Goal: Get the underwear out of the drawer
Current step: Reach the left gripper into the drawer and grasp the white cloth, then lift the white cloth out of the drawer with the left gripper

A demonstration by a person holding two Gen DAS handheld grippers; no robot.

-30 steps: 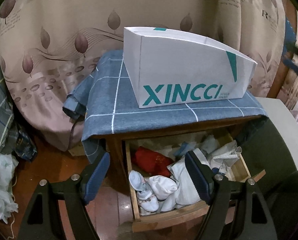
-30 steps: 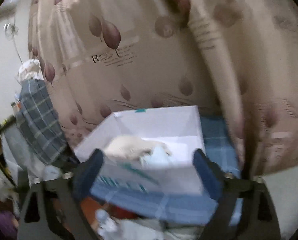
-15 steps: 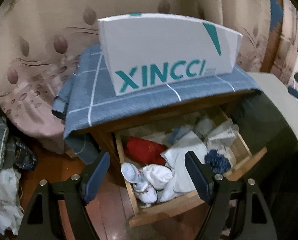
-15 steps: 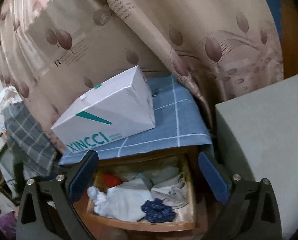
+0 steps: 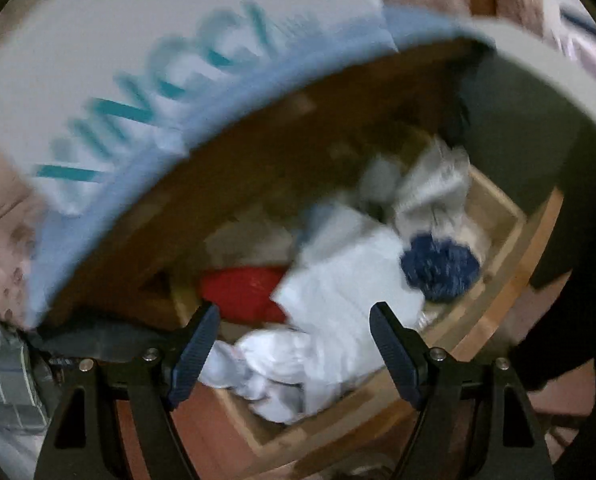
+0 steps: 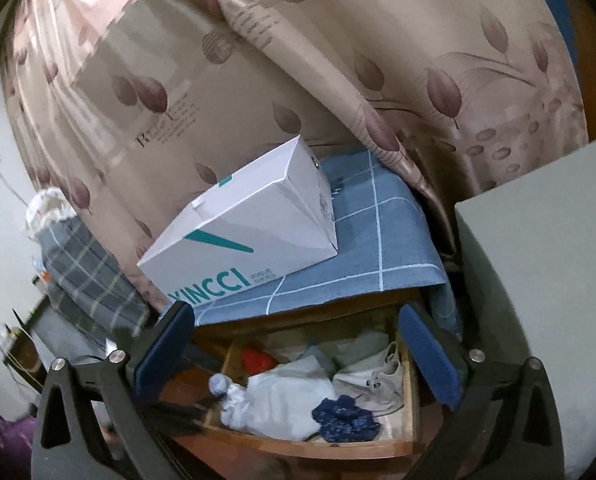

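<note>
Change, left side: the left gripper (image 5: pixel 294 344) has dropped in close over the open drawer (image 5: pixel 501 216); half a second ago it looked down from farther back with the whole box in sight, and now its view is smeared with motion and the drawer fills it.
Change, right side: the right gripper (image 6: pixel 296 356) has barely shifted, only a little nearer the drawer (image 6: pixel 317 446) than before.
Left jaws: spread wide, nothing between them, white laundry (image 5: pixel 337 304) showing through the gap.
Right jaws: spread wide too, empty, framing the drawer's mouth.
Underwear: the dark blue bundle (image 6: pixel 345 417) lies inside the drawer at about 5 o'clock of its contents in the right wrist view, against the front board; in the left wrist view the same bundle (image 5: pixel 439 268) sits at 2 o'clock from the gap between the jaws.
Its lie: crumpled into a lump, slightly wider than deep, long axis running roughly 10 to 4 o'clock along the front board; no clear waistband or end that I can make out.
Neighbours: a white garment (image 6: pixel 288 398) touches it at 9 o'clock, a red item (image 6: pixel 258 360) sits farther back at 10 o'clock.
Above: the white XINCCI box (image 6: pixel 242 240) rests on the blue checked cloth (image 6: pixel 381 240).
</note>
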